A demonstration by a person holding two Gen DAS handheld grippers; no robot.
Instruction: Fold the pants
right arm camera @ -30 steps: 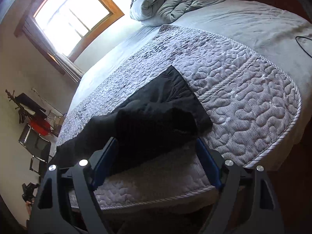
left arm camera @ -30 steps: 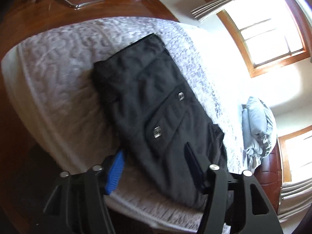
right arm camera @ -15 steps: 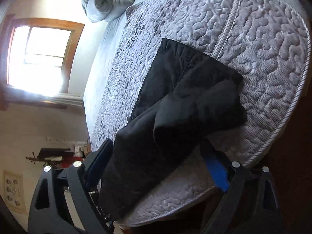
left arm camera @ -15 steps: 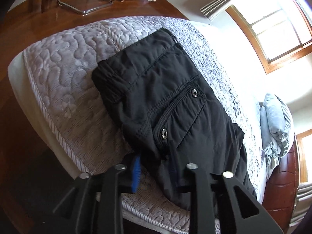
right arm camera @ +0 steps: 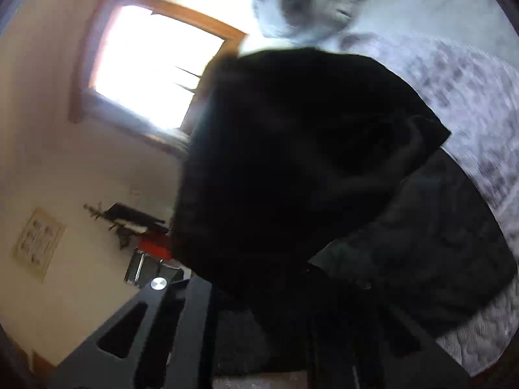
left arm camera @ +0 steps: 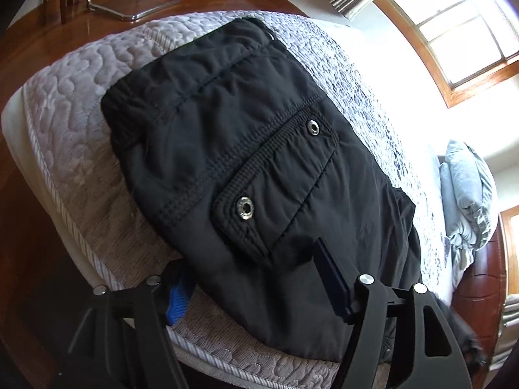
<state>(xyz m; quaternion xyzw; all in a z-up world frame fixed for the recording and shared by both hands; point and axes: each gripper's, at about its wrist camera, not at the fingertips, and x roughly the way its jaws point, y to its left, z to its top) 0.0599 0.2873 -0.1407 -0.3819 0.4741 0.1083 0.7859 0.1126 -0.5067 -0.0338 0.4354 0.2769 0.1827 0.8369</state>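
Observation:
Black pants [left arm camera: 246, 168] lie folded on the grey quilted bed [left arm camera: 74, 149], the waistband far, a flap pocket with two metal snaps facing up. My left gripper [left arm camera: 256, 278] is open, its fingers either side of the pants' near edge; the left blue pad [left arm camera: 176, 301] rests on the quilt. In the right wrist view, a lifted fold of black pants [right arm camera: 292, 162] fills the frame and hangs in front of my right gripper [right arm camera: 269, 308]. The fingers look closed on the cloth, though their tips are hidden and the view is blurred.
A wooden floor [left arm camera: 39, 48] with a chrome chair base [left arm camera: 129, 9] lies beyond the bed's corner. A bundled grey blanket [left arm camera: 467, 194] sits at the head of the bed. Windows [right arm camera: 152, 74] are on the wall.
My left gripper moved closer and opened wider around the pants' near edge. My right gripper closed on the pant leg and lifted it, so cloth now blocks its view.

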